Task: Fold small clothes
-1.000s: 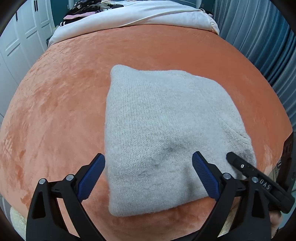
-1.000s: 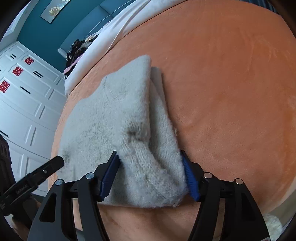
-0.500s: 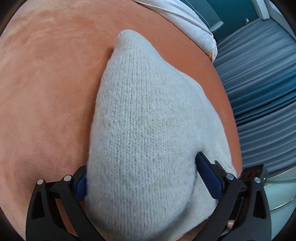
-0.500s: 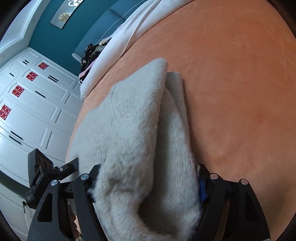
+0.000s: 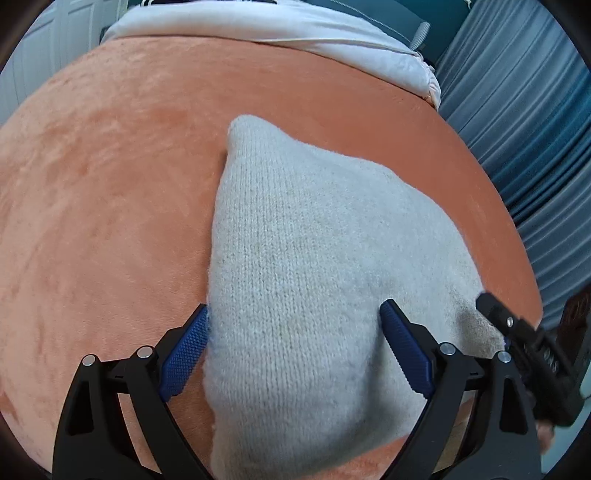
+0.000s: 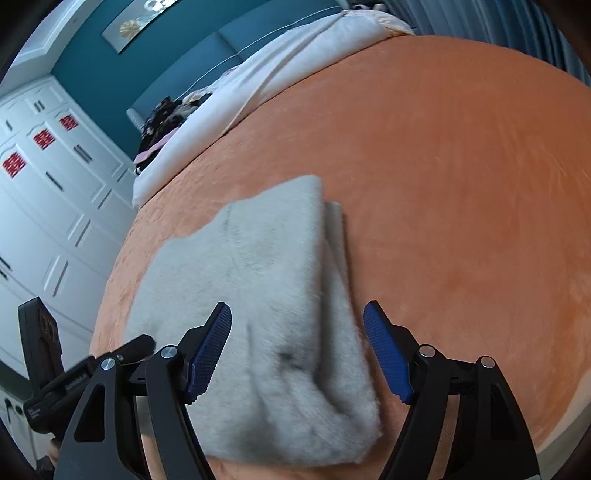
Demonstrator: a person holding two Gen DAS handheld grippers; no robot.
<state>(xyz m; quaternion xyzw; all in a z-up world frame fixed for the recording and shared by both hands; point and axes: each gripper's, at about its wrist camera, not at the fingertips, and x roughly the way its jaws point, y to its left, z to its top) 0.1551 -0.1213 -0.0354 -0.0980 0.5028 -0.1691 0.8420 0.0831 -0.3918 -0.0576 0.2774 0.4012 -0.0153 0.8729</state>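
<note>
Two grippers are shown over a folded grey knit garment [image 5: 314, 266] laid on an orange blanket [image 5: 110, 184]. Left gripper [image 5: 293, 345]: jaws wide, just closing slightly, the garment's near edge between the blue pads. Right gripper [image 6: 297, 350]: jaws wide, above the garment's folded edge, not gripping.

The folded knit sweater [image 5: 314, 266] is pale grey with a plain ribbed stitch and a small dark smudge, and it lies on an orange plush blanket [image 5: 110, 192] beside a white duvet [image 5: 280, 26]. Each claw, left [image 5: 293, 350] and right [image 6: 297, 350], is black with blue, cross-hatched pads [image 6: 210, 350]. The wall [image 6: 92, 62] is teal, the curtains [image 5: 532, 110] are blue-grey, and the white wardrobe doors [image 6: 48, 192] carry red square decorations [image 6: 44, 139].
</note>
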